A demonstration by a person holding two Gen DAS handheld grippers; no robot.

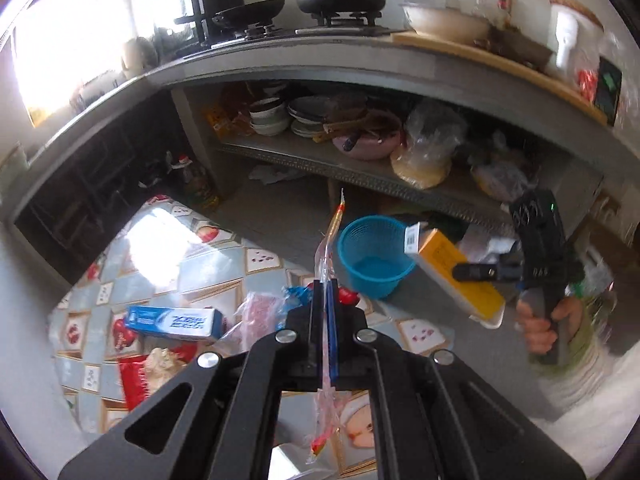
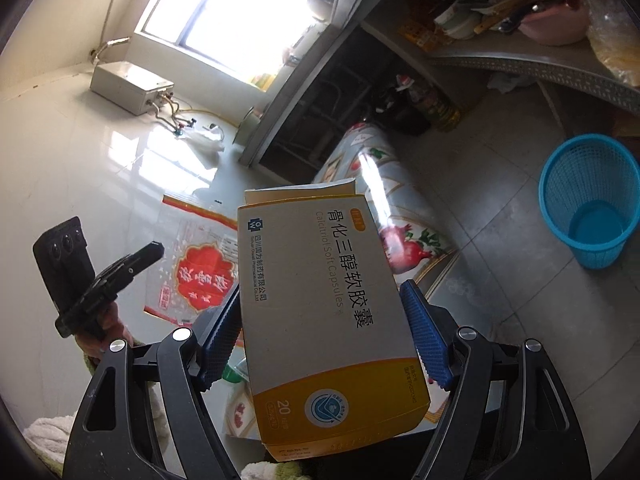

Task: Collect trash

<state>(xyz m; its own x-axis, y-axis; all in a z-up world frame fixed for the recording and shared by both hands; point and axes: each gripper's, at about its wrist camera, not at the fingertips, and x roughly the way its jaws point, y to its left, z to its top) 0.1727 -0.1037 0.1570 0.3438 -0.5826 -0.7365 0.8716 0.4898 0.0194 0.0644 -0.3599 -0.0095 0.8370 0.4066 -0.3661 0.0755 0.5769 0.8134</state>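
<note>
Above the table, left hand-held gripper pinches a wrapper — right hand-held gripper clamps a box.

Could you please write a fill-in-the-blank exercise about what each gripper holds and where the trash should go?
1. The right gripper grips a yellow and white medicine ____ between its blue pads.
2. The left gripper is shut on a thin clear plastic ____.
3. The basket standing on the floor is ____ in colour.
4. On the patterned tablecloth lies a blue and white ____ box.

Missing words: box; wrapper; blue; toothpaste
</note>
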